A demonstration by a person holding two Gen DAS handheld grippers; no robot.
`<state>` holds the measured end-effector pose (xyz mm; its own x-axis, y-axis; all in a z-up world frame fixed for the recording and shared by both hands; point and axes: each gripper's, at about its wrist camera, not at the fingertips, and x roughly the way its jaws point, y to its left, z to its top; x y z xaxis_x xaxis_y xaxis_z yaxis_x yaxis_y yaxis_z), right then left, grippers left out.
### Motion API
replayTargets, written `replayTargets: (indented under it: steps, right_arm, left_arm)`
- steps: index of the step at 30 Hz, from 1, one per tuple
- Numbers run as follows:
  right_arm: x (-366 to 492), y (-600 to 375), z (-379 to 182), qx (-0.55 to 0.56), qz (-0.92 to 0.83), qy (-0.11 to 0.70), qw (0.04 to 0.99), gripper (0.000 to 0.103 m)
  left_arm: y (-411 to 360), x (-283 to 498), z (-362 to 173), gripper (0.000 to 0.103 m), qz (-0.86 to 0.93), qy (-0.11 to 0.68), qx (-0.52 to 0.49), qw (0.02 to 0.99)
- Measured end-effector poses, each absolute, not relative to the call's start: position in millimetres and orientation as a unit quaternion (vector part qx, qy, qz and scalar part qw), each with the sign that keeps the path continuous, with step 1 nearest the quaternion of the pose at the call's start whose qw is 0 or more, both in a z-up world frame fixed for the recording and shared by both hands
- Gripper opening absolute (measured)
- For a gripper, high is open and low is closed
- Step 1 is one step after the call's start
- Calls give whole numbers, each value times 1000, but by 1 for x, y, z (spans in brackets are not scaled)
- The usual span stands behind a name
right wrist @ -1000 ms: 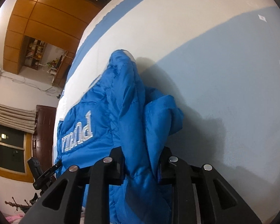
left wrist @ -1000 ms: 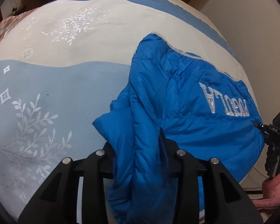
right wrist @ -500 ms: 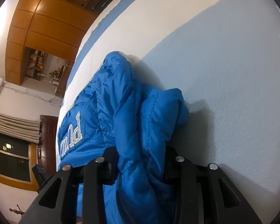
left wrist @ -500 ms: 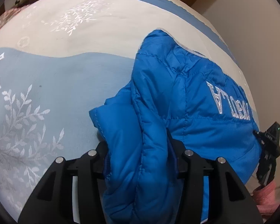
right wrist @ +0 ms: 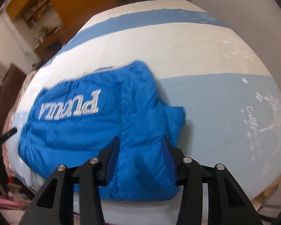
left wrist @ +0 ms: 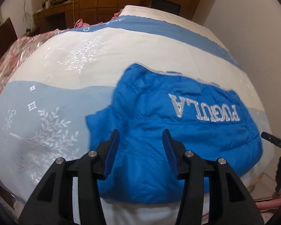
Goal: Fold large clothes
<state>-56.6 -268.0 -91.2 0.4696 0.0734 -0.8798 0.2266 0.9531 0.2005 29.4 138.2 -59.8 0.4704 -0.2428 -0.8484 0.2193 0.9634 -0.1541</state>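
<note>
Both my claws are off the blue puffer jacket now. Left claw has its jaws spread, having just been opening; jacket fabric shows in the gap behind them but the blue pads don't press on it. Right claw same: jaws have just been opening, spread, fabric visible between and below them, no pinch. Jacket lies folded in a compact bundle on the bed, at the near edge, on the pale-blue and white bedspread with leaf embroidery. Silver lettering on its top faces up, upside down from my side. A sleeve or corner sticks out at the bundle's left in the left view; right view is motion-blurred, so probably the same flap at its right there. Wood cabinets far behind.
</note>
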Motion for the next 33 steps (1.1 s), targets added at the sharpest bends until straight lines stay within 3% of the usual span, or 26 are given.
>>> replayTargets:
  steps: [10, 25, 33]
  right_arm:
    - [-67, -268, -159, 163, -6, 526, 835, 38]
    - [-64, -279, -145, 194, 9, 531, 825, 41]
    - [-62, -283, -129, 197, 14, 544, 816, 42]
  left_arm:
    - [125, 18, -121, 49, -127, 530, 0, 839]
    - [126, 14, -107, 48, -92, 535, -35, 839]
    - [161, -10, -81, 64, -52, 535, -63, 841]
